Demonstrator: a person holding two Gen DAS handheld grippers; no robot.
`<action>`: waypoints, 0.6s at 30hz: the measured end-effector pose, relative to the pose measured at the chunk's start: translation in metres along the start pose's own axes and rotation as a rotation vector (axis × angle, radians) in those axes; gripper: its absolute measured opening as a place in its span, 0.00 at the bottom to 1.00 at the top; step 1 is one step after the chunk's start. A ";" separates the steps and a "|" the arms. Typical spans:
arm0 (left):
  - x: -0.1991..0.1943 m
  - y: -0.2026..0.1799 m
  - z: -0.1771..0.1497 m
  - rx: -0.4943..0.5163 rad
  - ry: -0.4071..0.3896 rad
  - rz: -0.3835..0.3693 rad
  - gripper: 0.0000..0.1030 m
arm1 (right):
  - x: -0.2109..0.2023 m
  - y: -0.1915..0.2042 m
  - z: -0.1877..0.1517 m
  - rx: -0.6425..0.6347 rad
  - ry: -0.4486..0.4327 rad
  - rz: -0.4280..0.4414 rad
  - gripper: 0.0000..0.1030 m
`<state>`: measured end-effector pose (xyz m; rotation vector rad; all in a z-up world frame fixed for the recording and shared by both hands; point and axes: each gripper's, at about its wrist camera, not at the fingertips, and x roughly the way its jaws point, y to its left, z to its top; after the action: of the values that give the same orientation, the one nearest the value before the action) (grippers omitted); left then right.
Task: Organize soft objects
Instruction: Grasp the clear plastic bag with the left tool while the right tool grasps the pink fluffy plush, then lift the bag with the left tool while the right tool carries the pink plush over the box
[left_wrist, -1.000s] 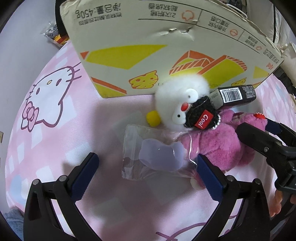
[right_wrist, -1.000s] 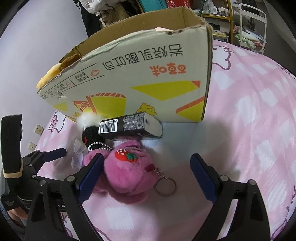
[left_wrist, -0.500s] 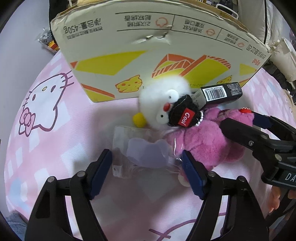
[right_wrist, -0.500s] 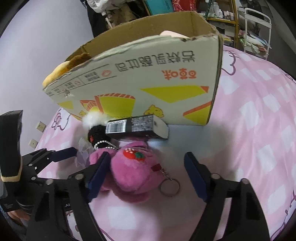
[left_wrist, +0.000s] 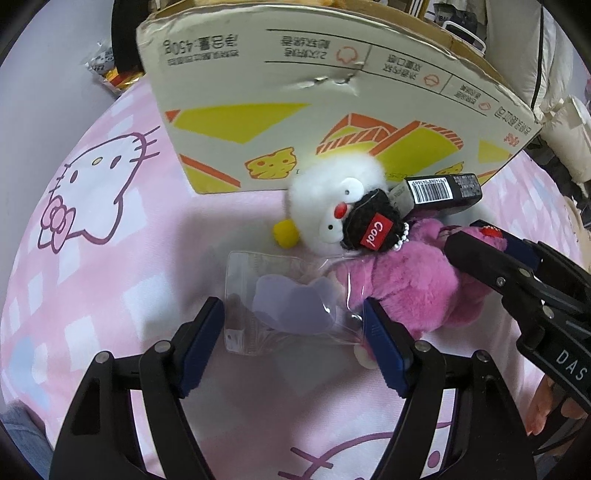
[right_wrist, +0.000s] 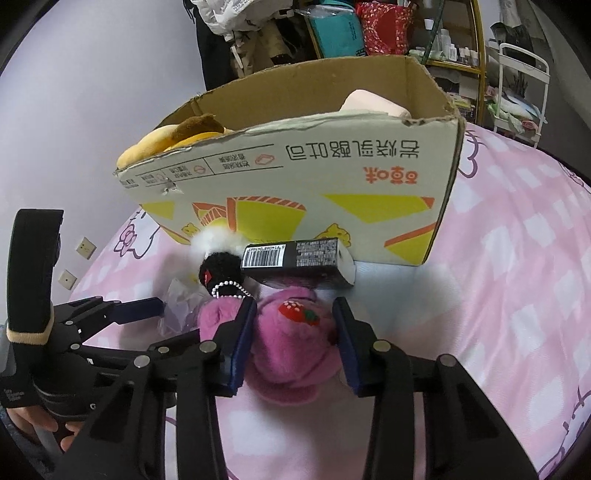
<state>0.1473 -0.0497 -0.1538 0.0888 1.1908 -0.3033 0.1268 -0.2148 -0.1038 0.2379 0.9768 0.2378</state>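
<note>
A pink plush (left_wrist: 410, 280) with a strawberry patch (right_wrist: 295, 332) lies on the pink bed in front of the cardboard box (right_wrist: 306, 177). My right gripper (right_wrist: 291, 325) has its fingers on both sides of the plush head, pressing into the fur. A clear plastic bag with a lilac soft piece (left_wrist: 288, 299) lies between the fingers of my left gripper (left_wrist: 295, 328), which is half open around it. A white fluffy plush (left_wrist: 332, 210) with a black "Cool" hat leans on the box.
A black barcoded carton (right_wrist: 295, 262) lies against the box front over the plushes. The box holds a yellow plush (right_wrist: 173, 136) and a pale pink item (right_wrist: 373, 103). Shelves and a white cart (right_wrist: 517, 85) stand behind the bed.
Both grippers moved forward and narrowed. The right one closed from wide open onto the pink plush. The left one narrowed around the clear bag.
</note>
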 end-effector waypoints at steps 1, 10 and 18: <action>0.000 0.005 0.000 -0.008 0.001 -0.005 0.73 | -0.002 0.000 0.000 -0.002 -0.006 0.001 0.42; -0.024 0.019 -0.005 -0.029 -0.075 0.036 0.73 | -0.029 -0.002 -0.005 -0.027 -0.068 -0.027 0.41; -0.072 0.023 -0.011 -0.040 -0.250 0.064 0.73 | -0.072 -0.005 -0.001 -0.028 -0.180 -0.032 0.41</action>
<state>0.1197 -0.0114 -0.0933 0.0523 0.9439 -0.2271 0.0875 -0.2411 -0.0497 0.2139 0.7984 0.1971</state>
